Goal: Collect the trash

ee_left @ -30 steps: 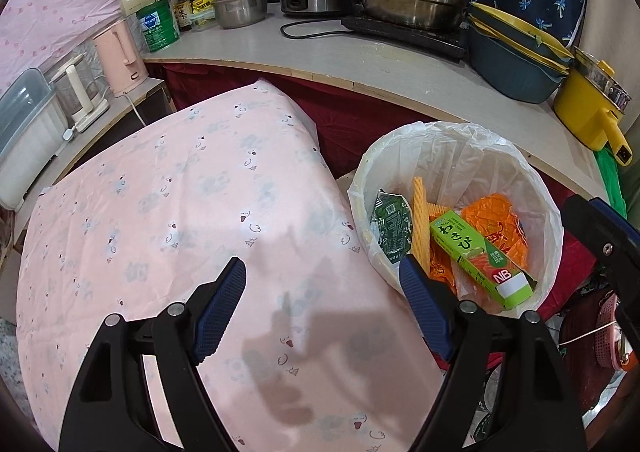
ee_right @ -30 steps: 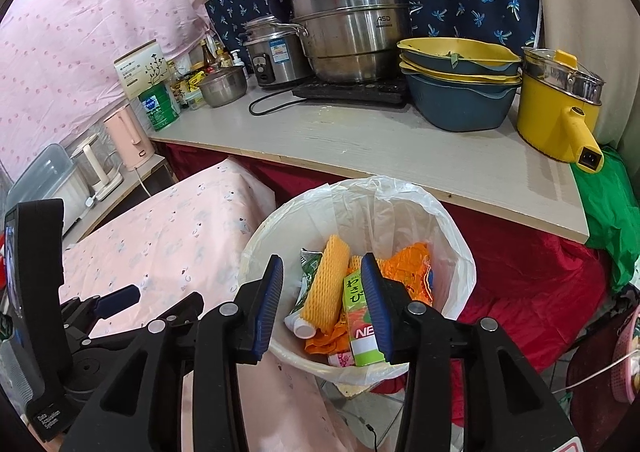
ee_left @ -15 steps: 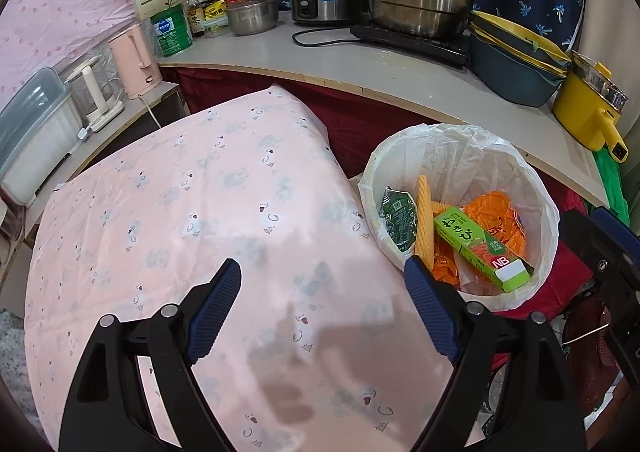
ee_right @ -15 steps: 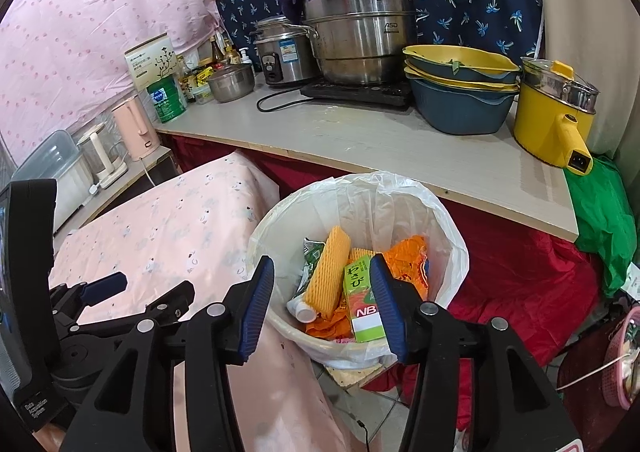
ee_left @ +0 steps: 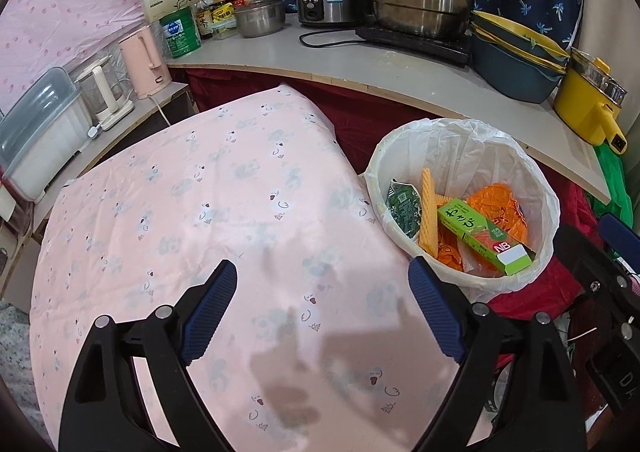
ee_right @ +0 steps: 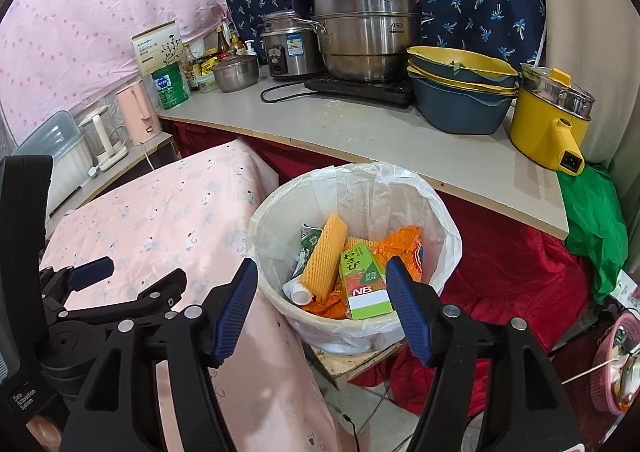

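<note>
Your left fingers (ee_left: pixel 224 312) are spread wide with nothing between them, hanging over the pink patterned cloth (ee_left: pixel 208 212). Your right fingers (ee_right: pixel 404 312) are parted too and hold nothing; the front rim of the trash bin (ee_right: pixel 276 292) sits just ahead of them, framed between the two blue pads.

In the left wrist view the bin (ee_left: pixel 472 136), lined with a white plastic bag, stands just past your right-hand fingertip, beside the edge of the cloth. Inside it lie a green wasabi box (ee_right: pixel 364 284), a yellow foam net sleeve (ee_right: pixel 326 256) leaning upright, crumpled orange wrappers (ee_right: pixel 400 240), a green sachet (ee_left: pixel 404 208) and a small white cap (ee_right: pixel 299 295).

Beyond both pairs of fingers, the counter (ee_right: pixel 360 124) carries a large steel steamer pot (ee_right: pixel 368 40), a rice cooker (ee_right: pixel 290 48), stacked blue and yellow basins (ee_right: pixel 460 92) and a yellow electric pot (ee_right: pixel 548 124).
</note>
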